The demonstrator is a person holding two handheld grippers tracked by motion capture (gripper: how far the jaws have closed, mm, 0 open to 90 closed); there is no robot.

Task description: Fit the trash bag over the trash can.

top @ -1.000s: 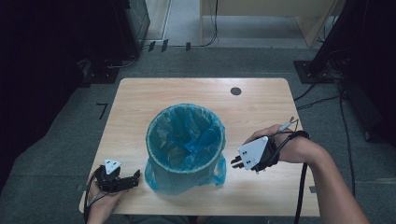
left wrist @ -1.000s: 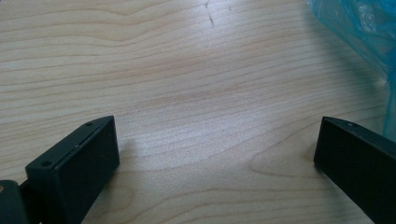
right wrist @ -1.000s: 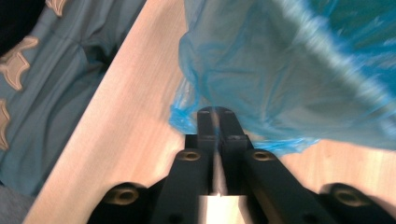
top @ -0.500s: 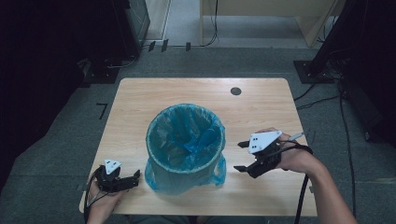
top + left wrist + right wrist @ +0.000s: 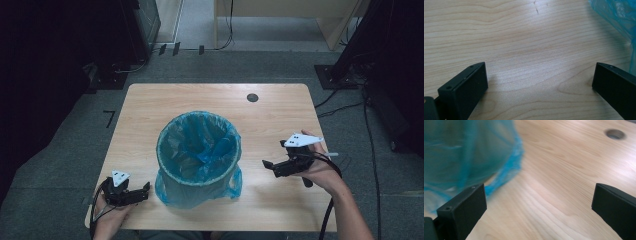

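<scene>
We see the bin point(image 5: 198, 152) with its blue liner point(image 5: 200, 145) mid-bench point(image 5: 150, 100). Our right hand-held gripper point(image 5: 272, 159), jaws just opened wide and empty, sits beside it; our left hand-held gripper point(image 5: 142, 189), wide and empty, sits near the front edge.

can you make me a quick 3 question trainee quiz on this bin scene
1. True or false: the right gripper is clamped on the blue bag.
2. Where does the bin stand on the wooden table? A) a far corner B) near the middle C) off the edge
3. What lies between the left gripper's jaws?

Key
1. False: its jaws have just been opening, nothing is between them, and it sits apart from the bag.
2. B
3. Nothing but bare table; the jaws stand open beside the bag.
</scene>
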